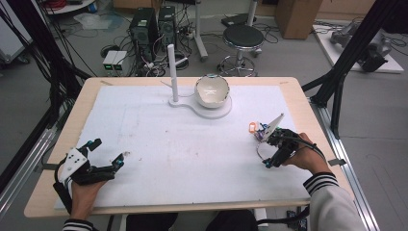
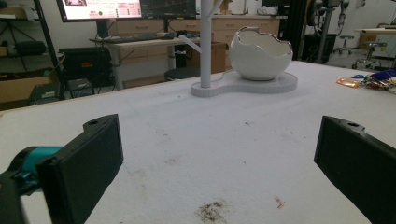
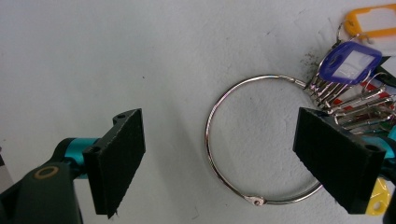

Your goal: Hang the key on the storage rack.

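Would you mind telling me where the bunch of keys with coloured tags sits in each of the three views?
High view: bunch of keys at right of the mat, just ahead of the right gripper.
Left gripper view: at the far right edge, right of the white bowl.
Right gripper view: top right, hung on the metal ring.
Shared landmark: the orange tag.

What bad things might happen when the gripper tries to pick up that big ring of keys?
The metal ring is thin and lies flat on the white mat, so the open right hand-held gripper might slip off it. The bunched keys and tags hang on one side, so the ring could swing or tilt when lifted.
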`<state>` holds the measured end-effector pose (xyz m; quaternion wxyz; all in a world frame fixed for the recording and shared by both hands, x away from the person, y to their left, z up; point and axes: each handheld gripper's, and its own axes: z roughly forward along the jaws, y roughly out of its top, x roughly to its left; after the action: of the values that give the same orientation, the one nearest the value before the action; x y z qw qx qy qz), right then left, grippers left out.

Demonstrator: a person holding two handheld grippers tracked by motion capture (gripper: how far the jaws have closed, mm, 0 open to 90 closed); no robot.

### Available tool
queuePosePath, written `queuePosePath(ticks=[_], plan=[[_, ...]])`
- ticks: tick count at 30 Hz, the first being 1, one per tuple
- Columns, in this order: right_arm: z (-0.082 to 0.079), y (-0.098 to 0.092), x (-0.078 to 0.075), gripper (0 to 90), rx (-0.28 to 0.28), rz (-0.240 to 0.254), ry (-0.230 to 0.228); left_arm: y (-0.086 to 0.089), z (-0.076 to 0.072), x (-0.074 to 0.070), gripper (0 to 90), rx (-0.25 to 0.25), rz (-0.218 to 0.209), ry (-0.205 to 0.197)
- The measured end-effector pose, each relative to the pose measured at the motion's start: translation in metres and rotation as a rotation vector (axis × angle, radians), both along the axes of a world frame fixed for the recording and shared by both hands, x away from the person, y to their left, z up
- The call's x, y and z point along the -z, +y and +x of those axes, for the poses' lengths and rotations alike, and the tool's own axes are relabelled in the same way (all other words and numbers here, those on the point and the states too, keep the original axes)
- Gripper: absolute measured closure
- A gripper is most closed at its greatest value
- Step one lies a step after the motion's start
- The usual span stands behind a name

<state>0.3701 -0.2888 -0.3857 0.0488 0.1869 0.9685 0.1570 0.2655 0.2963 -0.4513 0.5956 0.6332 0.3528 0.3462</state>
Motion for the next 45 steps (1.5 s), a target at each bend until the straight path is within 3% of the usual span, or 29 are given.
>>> queuePosePath(ticks=[12, 20, 31, 45], plan=[[0.001, 0.004, 0.009, 26.2, -0.040, -0.094, 0.035, 0.000, 0.000, 0.000, 1.7, 0.000, 0.001, -0.001], [0.002, 0.007, 0.011, 39.1, -0.051, -0.142, 0.046, 0.000, 0.000, 0.000, 1.7, 0.001, -0.002, 0.000], [0.003, 0.010, 0.012, 51.8, -0.068, -0.194, 0.050, 0.000, 0.000, 0.000, 1.7, 0.000, -0.001, -0.001], [0.003, 0.014, 0.014, 65.2, -0.088, -0.225, 0.062, 0.000, 0.000, 0.000, 1.7, 0.001, 0.001, -0.001]])
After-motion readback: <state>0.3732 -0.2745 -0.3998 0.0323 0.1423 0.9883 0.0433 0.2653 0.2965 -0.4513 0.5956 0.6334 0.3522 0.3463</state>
